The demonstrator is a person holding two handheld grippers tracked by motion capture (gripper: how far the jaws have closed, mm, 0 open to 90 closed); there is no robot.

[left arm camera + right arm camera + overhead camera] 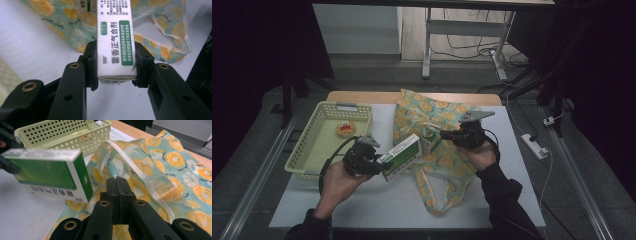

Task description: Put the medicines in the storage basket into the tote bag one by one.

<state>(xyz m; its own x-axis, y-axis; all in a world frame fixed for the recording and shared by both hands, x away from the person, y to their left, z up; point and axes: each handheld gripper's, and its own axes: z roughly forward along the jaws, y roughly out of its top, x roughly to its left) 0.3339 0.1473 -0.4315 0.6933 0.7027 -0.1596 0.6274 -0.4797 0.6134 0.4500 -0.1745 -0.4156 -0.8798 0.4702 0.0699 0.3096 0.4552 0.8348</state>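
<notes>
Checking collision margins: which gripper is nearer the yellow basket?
Left. The left gripper, shut on the medicine box, sits just beside the yellow basket. The right gripper is farther off, over the fruit-print bag.

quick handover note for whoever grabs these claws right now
Left claw: shut on the box, held above the table beside the bag.
Right claw: shut, apparently pinching the bag's rim, though the fabric between its tips is hard to see.
Basket at left holds one small round item; a second box sits at the bag's mouth.
Done: box gripped, bag held.
Left: probably put the box into the bag.
</notes>
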